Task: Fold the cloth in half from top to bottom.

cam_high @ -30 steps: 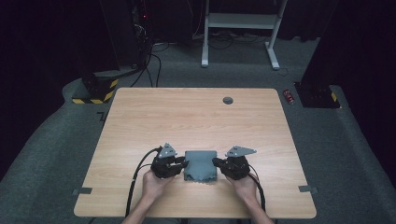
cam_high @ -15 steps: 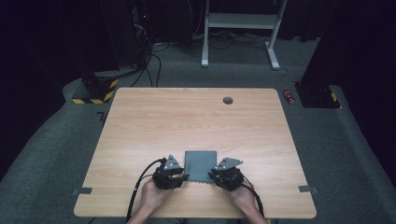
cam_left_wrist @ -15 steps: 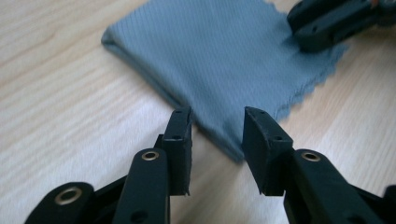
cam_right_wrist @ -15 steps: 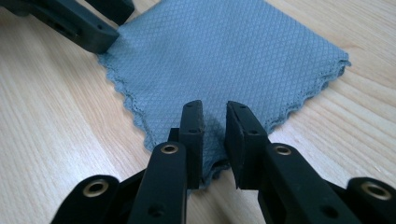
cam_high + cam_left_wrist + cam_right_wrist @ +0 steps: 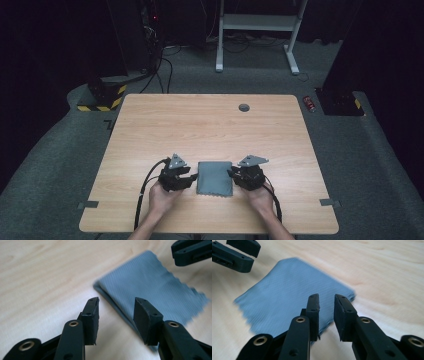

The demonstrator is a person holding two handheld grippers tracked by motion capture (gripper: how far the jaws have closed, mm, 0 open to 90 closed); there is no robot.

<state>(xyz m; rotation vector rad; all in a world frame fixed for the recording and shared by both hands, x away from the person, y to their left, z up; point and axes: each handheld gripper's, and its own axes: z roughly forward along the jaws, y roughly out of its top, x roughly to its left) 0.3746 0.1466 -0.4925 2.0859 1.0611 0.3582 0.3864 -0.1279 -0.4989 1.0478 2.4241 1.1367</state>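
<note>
On a wooden table (image 5: 210,125), two hand-held grippers flank one folded grey cloth (image 5: 214,178). At the left, the left gripper (image 5: 192,176) sits just beside the cloth's left edge, its jaws apart and having just been opening; in the left gripper view (image 5: 116,312) the folded edge of the cloth (image 5: 150,287) runs through the gap between the pads, but neither pad presses on it, so the grip is released. The cloth lies flat between the two tools, directly ahead of both sets of jaws. At the right, the right gripper (image 5: 233,174) stands at the cloth's right edge, its jaws parted by a narrow gap and also having just been opening; in the right gripper view (image 5: 327,307) the cloth (image 5: 287,290) lies under and ahead of the left pad with nothing clamped. Farther off, beyond both grippers, one small dark round disc (image 5: 244,107) sits near the table's far edge. Two hands hold the tools, the forearms cut off by the bottom of the high view. The cloth's edges are blurred in both gripper views, and how many layers it is folded into is hard to make out.
</note>
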